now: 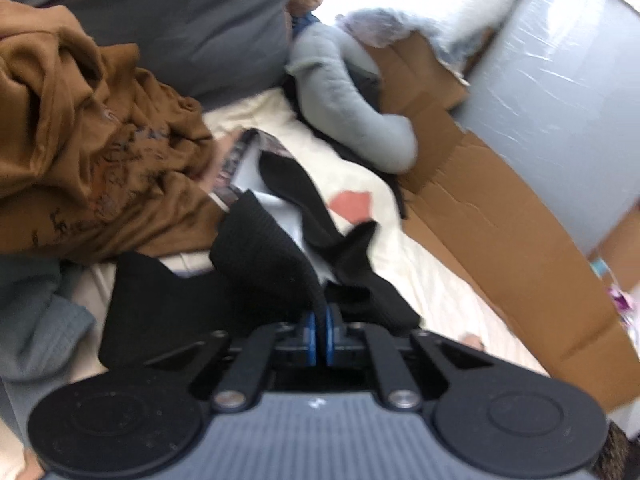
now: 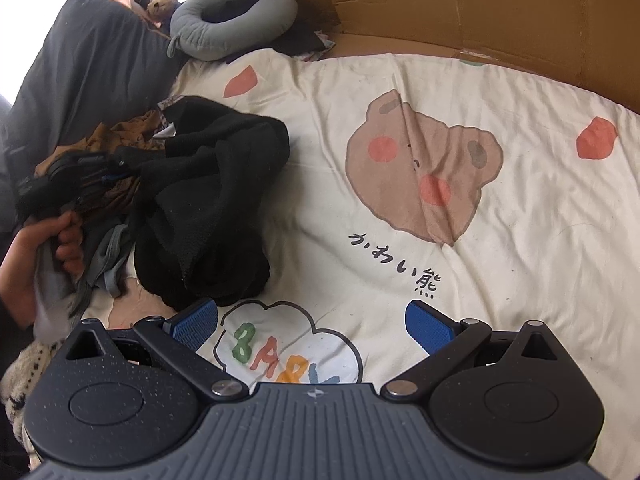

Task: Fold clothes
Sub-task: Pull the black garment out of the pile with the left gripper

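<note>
**Ana:** Left gripper (image 1: 320, 330) first, from its own wrist view: the two blue pads (image 1: 309, 334) are pressed together low in the middle of the frame, with a fold of the black garment (image 1: 256, 256) pinched between them.

**Ben:** Where does that garment lie?

**Ana:** It spreads up from the pads through the centre and lower left of the frame, over the cream bedsheet (image 1: 420, 280). A brown printed garment (image 1: 92, 160) is heaped at the left, touching it. A grey pillow (image 1: 180, 20) fills the upper left, a grey neck cushion (image 1: 352, 92) curves at upper centre, and cardboard (image 1: 500, 220) runs down the right side. This view is blurred.

**Ben:** And the right wrist view?

**Ana:** Right gripper (image 2: 316, 326) sits at the bottom, blue fingers (image 2: 428, 326) spread wide apart with nothing between them, only the sheet's cloud print (image 2: 288, 344) showing in the gap. The black garment (image 2: 208, 200) is bunched at centre left, its lower edge just beside the left-hand blue finger; I cannot tell whether they touch.

**Ben:** Is the other tool visible there?

**Ana:** Yes, at the left edge: the left gripper (image 2: 120, 168) is held by a hand (image 2: 48, 248), its tip at the garment's left side. A bear print (image 2: 424, 176) covers the sheet's centre right, and a small teddy (image 2: 160, 0) sits at the top left.
</note>
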